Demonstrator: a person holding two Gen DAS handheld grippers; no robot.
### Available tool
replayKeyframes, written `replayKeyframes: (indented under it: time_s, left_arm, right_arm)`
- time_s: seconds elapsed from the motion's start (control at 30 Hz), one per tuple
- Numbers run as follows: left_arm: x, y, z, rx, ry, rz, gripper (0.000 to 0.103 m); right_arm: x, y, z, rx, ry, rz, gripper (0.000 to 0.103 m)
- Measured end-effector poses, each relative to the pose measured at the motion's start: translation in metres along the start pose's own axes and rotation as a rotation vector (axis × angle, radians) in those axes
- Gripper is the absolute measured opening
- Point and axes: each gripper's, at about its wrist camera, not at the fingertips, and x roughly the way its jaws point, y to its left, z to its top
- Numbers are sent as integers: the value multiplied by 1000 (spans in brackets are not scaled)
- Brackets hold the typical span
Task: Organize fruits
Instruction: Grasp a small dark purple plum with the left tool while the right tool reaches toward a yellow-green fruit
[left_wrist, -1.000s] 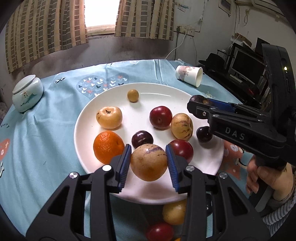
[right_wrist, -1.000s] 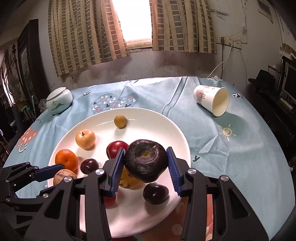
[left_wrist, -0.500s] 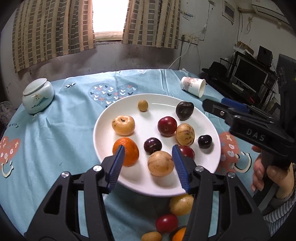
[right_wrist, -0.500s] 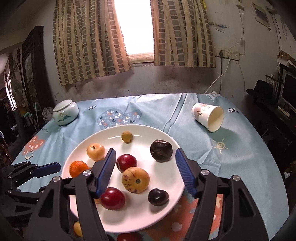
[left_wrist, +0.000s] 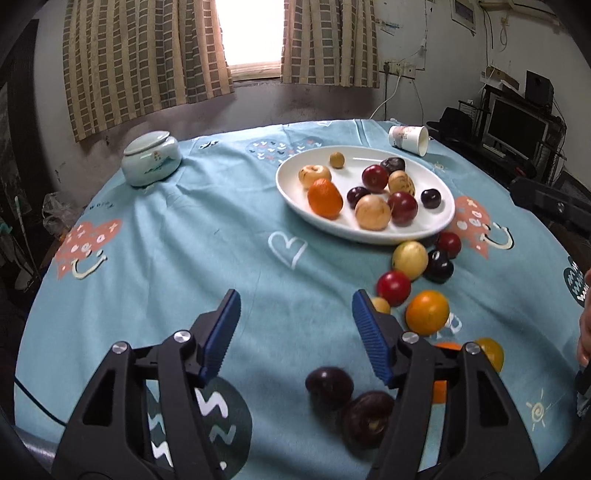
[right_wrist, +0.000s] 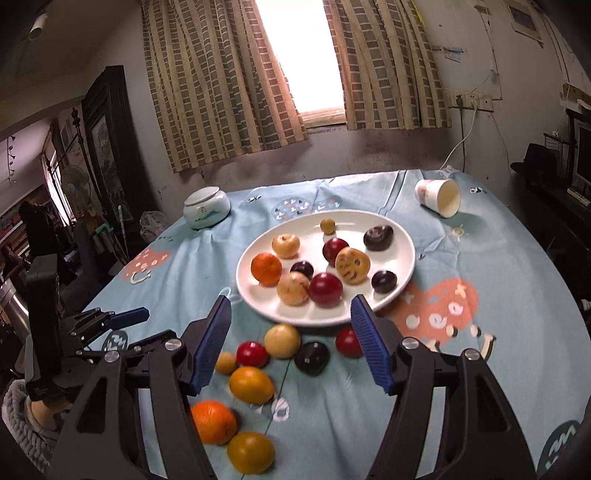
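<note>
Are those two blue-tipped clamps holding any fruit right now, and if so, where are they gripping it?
Nothing is held. The left hand-held gripper is opening with only tablecloth between its pads; the right hand-held gripper stands open, clear of the fruit.

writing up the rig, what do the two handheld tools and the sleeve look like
Both the left tool and right tool are black angular plastic frames with silver screws and ribbed blue finger pads. The left wrist wears a grey-white chunky knitted sleeve.
</note>
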Motion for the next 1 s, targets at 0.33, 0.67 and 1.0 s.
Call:
replayKeyframes:
  time_s: [0.33, 0.67, 1.0]
  left_arm:
    - [6, 1, -24, 2, 36, -1, 65]
    - [19, -3, -36, 11, 100, -40, 65]
    - [21, -6, -39, 0, 120, -112, 36]
  right_arm:
    - [-11, 19, -51, -66, 44, -36, 67]
    - [-3, 24, -60, -96, 101, -10, 68]
    - [2, 25, -65, -105, 135, -15, 67]
